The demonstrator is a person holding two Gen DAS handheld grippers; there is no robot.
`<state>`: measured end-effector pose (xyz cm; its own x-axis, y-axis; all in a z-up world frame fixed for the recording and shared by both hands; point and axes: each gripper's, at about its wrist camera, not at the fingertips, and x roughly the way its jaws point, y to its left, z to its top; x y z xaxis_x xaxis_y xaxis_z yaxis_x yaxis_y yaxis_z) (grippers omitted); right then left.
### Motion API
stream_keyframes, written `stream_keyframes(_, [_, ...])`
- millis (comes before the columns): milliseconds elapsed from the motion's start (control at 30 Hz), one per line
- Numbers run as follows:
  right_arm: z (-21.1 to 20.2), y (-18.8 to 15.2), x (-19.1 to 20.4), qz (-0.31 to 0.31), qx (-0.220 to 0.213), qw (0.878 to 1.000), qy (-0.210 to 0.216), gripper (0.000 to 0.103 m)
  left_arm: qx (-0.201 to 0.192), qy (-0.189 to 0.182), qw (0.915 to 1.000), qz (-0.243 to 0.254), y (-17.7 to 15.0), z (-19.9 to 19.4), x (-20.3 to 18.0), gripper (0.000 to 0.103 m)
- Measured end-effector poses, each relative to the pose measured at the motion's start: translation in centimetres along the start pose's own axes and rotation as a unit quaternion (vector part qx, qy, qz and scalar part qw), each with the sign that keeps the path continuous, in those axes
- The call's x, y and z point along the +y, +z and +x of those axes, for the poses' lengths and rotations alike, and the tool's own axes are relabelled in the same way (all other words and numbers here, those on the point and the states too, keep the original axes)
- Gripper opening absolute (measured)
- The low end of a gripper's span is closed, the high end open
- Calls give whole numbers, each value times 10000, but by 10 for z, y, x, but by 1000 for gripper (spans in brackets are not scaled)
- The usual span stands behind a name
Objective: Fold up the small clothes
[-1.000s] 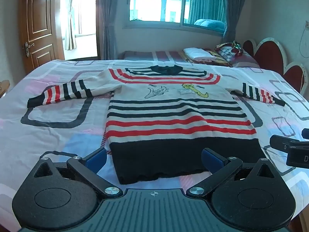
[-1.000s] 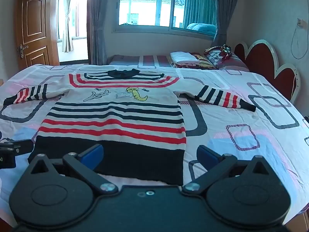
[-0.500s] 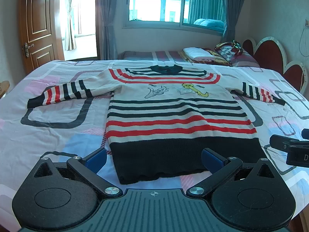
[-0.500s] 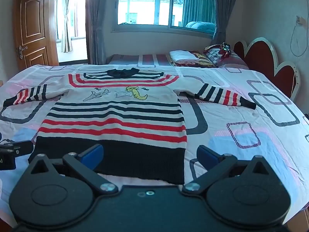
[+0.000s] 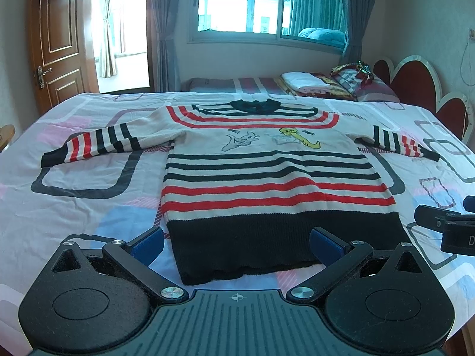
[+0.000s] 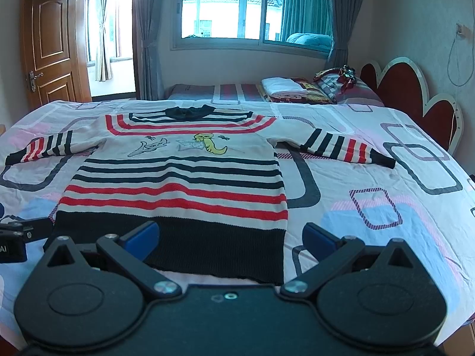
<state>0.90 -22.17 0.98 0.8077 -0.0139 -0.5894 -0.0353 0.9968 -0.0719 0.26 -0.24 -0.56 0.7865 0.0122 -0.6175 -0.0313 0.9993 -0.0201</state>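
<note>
1. You held the left gripper (image 5: 236, 241) low over the near edge of the bed (image 5: 74, 195), its blue-padded fingers (image 5: 147, 241) spread wide with nothing between them.
2. You held the right gripper (image 6: 230, 241) the same way: fingers (image 6: 319, 241) well apart, gripping nothing.
3. The striped sweater (image 5: 267, 178) lay flat and face up on the patterned bedsheet, its collar (image 5: 253, 104) pointing away from you and its black hem band (image 5: 279, 243) nearest to you.
4. Both sleeves were stretched out to the sides; the left sleeve (image 5: 98, 145) ended in a black cuff on the sheet, and the right sleeve (image 6: 341, 148) did likewise.
5. In the left wrist view, the hem sat between and just beyond your fingertips; I could not tell whether either pad touched the cloth.
6. In the right wrist view, the hem's right corner (image 6: 276, 276) lay between the fingers, close to the gripper body.
7. Each gripper showed at the edge of the other's view, so the two were beside each other along the hem.
8. Folded bedding and a pillow (image 6: 350, 89) sat at the far side, near the red headboard (image 6: 406, 89).
</note>
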Motion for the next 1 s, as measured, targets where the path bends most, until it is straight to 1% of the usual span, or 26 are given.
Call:
stream_keyframes(567, [2, 2, 0, -8, 4, 10000, 57, 102, -17, -32, 10000, 50, 3, 2, 0, 103])
stream_keyframes(1000, [4, 2, 8, -54, 28, 9999, 114, 102, -10, -22, 10000, 51, 3, 3, 0, 103])
